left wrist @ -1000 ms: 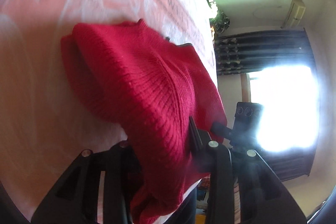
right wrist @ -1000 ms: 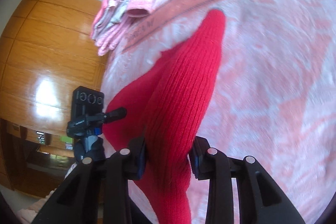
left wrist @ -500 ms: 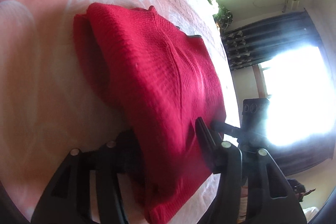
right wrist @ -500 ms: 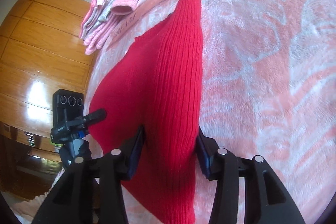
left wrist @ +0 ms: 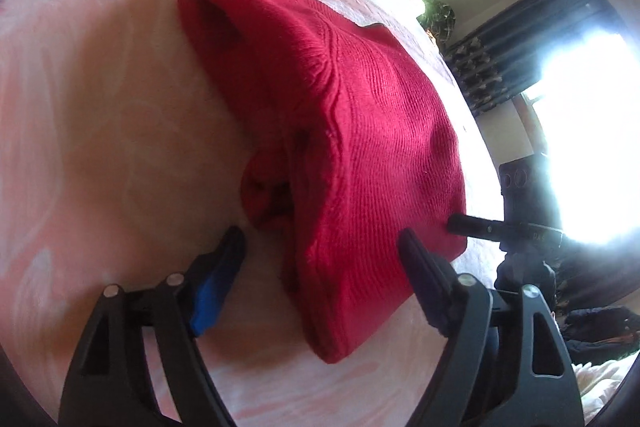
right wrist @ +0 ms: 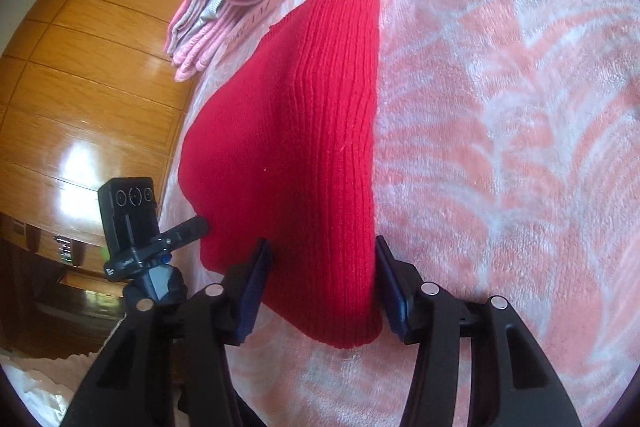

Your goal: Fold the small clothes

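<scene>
**Red sweater down on the bed, both claws spread around its near edge**

Left wrist view: the sweater (left wrist: 360, 131) lies folded on the pink blanket (left wrist: 100, 115), its long axis running away from the left gripper (left wrist: 320, 247) toward the blanket's lettered border. The jaws stand wide, one on each side of the sweater's near end, clamping nothing. A loose tuck of knit bulges from the sweater's left side, just beyond the left finger.

Right wrist view: the right gripper (right wrist: 322, 259) is also spread, its fingers flanking the sweater's (right wrist: 304, 147) near hem, close to the knit but not pinching it. The sweater stretches straight ahead to a narrow far tip. Beyond that tip sits a stack of pink clothes (right wrist: 224, 3). Both claws look equally near; the next move likely turns on that lengthwise axis.
</scene>
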Demonstrator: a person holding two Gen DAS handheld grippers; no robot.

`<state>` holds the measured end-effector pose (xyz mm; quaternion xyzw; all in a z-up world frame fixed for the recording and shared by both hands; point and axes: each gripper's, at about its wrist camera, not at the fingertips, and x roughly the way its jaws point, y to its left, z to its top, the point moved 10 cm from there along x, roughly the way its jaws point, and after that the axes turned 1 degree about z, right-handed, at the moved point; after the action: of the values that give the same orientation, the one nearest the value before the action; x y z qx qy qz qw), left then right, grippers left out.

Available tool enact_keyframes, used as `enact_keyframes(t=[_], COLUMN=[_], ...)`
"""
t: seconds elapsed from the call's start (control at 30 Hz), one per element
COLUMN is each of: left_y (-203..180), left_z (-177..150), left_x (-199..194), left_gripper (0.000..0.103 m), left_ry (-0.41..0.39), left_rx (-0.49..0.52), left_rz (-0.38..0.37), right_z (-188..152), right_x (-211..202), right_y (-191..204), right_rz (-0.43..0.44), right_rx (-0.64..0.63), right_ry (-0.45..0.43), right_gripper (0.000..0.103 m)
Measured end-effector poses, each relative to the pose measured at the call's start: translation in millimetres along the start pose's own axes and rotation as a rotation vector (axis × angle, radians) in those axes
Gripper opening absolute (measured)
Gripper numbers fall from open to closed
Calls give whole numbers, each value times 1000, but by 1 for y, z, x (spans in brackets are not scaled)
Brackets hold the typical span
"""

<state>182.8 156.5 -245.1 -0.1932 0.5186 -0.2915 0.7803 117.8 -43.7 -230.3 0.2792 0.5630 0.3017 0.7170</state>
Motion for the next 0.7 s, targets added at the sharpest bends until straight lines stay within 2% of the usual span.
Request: enact_keyframes(t=[0.07,0.13,0.17,0.2,0.3,0.4,0.43,0.47,0.6,0.7], left_y=[-5,-6,-8,-9,-8,-15,-18,-20,-10,-2], left_z=[7,-1,-4,-8,-13,-8,-7,-8,-18,-25], left_x=[8,7,11,16,14,-3,-7,-8,4,11], left_gripper=[81,68,41,23,16,15,15,15,16,17], left_ry=[11,23,60,100,138,125,122,129,169,171], left_rx=[-19,-36,-52,-80,-177,-166,-139,-95,-11,0], left_rz=[-23,-45,-76,-114,-196,-254,-246,-206,-83,-72], right_z=[0,1,-1,-1,-2,1,1,1,-10,-16], right_x=[0,1,0,0,-5,-11,-11,-9,4,9], right_y=[0,1,1,3,11,17,16,15,1,-7], right_rz=[1,6,8,16,71,151,146,135,28,23], right_rx=[-3,3,3,6,58,116,120,115,86,106], right_ry=[0,10,16,23,49,66,73,79,98,72], right_gripper=[50,38,29,24,20,20,20,20,21,21])
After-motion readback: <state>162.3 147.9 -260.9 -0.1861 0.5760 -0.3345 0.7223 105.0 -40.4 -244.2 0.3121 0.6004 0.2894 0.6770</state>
